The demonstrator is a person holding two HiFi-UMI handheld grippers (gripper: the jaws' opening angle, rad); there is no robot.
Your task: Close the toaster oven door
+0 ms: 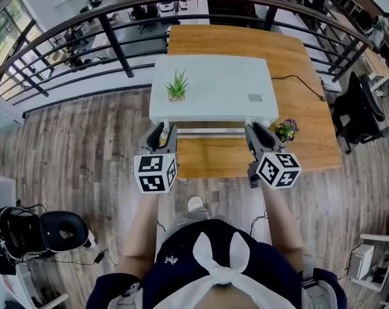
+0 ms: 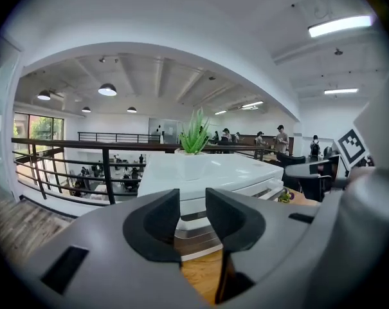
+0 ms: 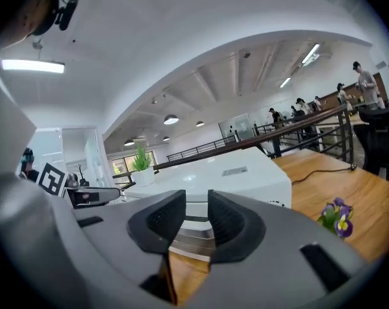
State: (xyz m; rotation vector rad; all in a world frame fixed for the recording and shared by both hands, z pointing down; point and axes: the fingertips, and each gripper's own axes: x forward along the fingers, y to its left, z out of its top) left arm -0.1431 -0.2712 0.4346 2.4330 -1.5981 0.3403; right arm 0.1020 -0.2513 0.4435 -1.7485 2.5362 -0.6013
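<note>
A white toaster oven [image 1: 213,89] stands on a wooden table [image 1: 245,40]. Its door handle [image 1: 210,132], a pale bar, runs along the front just under the top's near edge. My left gripper [image 1: 163,135] is at the handle's left end and my right gripper [image 1: 255,135] at its right end. In the left gripper view the left gripper [image 2: 192,201] is open by a narrow gap, with the oven front [image 2: 207,172] showing beyond it. The right gripper [image 3: 197,205] is also open, and the oven [image 3: 233,176] lies ahead. Nothing sits between either pair of pads. Contact with the door is hidden.
A small potted plant [image 1: 177,85] stands on the oven's top. A little pot of purple flowers [image 1: 285,130] sits on the table at the right, with a black cable [image 1: 297,81] behind it. A dark railing [image 1: 117,44] runs behind the table. An office chair [image 1: 53,230] is at lower left.
</note>
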